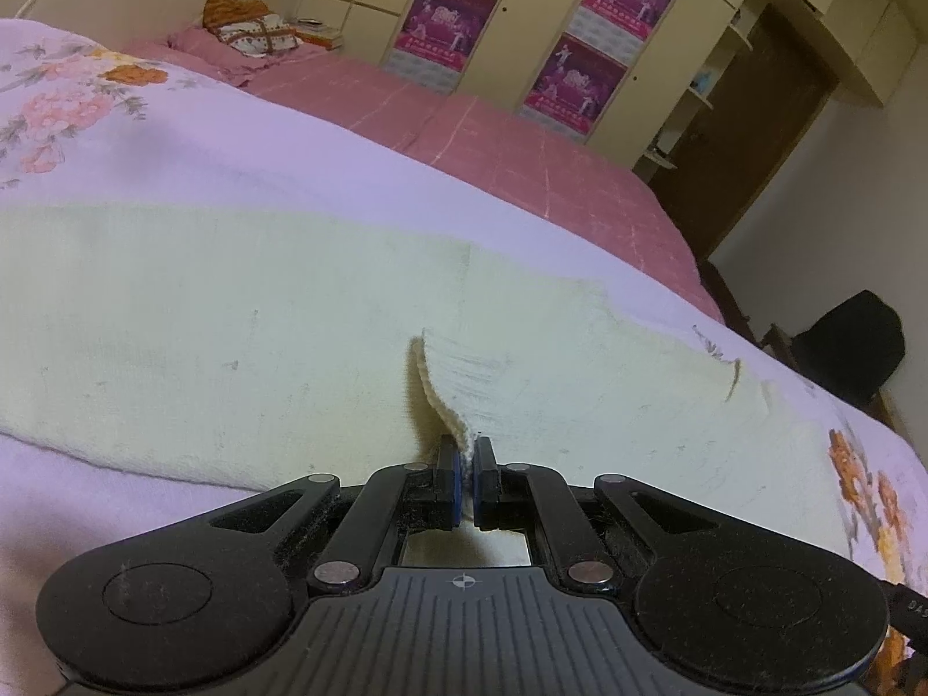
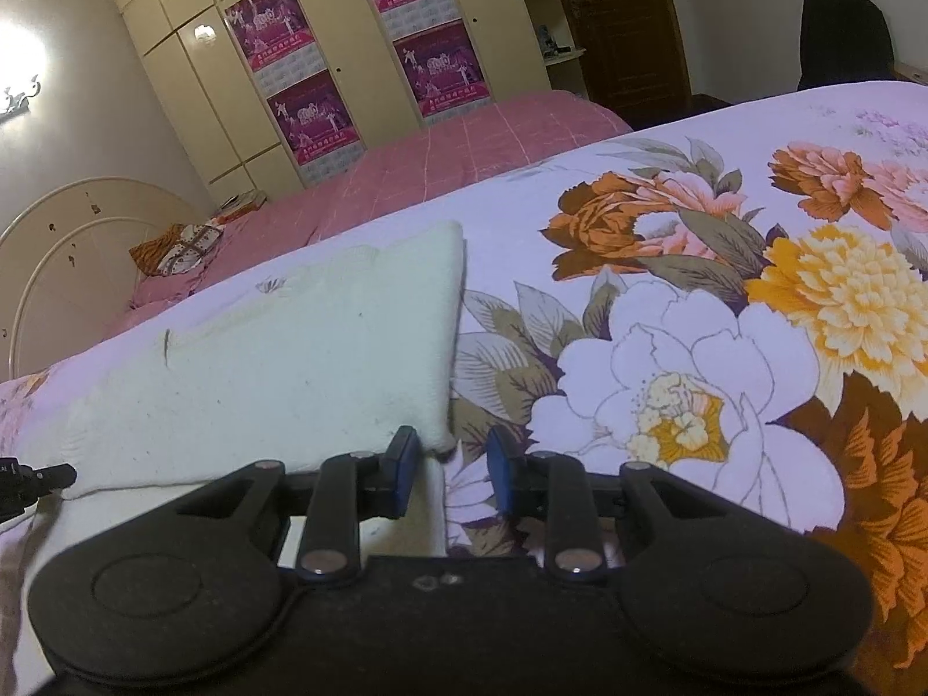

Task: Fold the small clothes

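floral bedspread (image 2: 667, 348) | left hand-held gripper (image 1: 467, 464) pinching cream garment (image 1: 232, 336) edge | right hand-held gripper (image 2: 449, 458) spread apart at garment corner

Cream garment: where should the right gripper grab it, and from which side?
The near corner of the cream garment, approached from the flowered sheet. That corner lies just ahead, between the right gripper's open jaws. The left gripper already pinches the near edge.

Cream knit garment (image 1: 243, 301), lilac floral sheet (image 2: 696, 267), pink checked bedspread (image 1: 522, 156)
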### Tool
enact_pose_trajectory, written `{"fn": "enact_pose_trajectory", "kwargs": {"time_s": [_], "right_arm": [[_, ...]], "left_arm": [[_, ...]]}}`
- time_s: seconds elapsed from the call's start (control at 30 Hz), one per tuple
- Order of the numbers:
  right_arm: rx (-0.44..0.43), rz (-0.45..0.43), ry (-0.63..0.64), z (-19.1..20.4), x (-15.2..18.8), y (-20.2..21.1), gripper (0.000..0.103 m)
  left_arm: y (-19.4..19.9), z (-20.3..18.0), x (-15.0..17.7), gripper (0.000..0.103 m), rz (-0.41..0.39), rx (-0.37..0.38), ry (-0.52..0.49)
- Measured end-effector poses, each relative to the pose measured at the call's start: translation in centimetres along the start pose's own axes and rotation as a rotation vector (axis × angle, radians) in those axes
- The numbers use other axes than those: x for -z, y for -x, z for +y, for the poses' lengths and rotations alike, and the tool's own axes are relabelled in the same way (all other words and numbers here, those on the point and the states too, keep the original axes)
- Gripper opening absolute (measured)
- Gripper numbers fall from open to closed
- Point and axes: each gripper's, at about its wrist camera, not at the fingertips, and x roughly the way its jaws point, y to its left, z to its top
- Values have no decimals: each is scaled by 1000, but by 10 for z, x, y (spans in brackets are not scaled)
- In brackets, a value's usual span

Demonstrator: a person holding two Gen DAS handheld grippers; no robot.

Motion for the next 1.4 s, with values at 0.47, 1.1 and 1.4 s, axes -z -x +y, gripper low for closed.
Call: {"fn": "enact_pose_trajectory", "kwargs": {"time_s": [0.47,1.1,1.4], "right_arm": [[7,-25,-68,-19,-2,27,30],[-29,-2,-1,25,-3,25,31],[-4,6,-12,14,-3,20,31]], "left_arm": [[121,160,23,48,-269,-323,297],[151,271,38,48,-379,-248,701],[134,252,-6,2,-371,-280,552]]}}
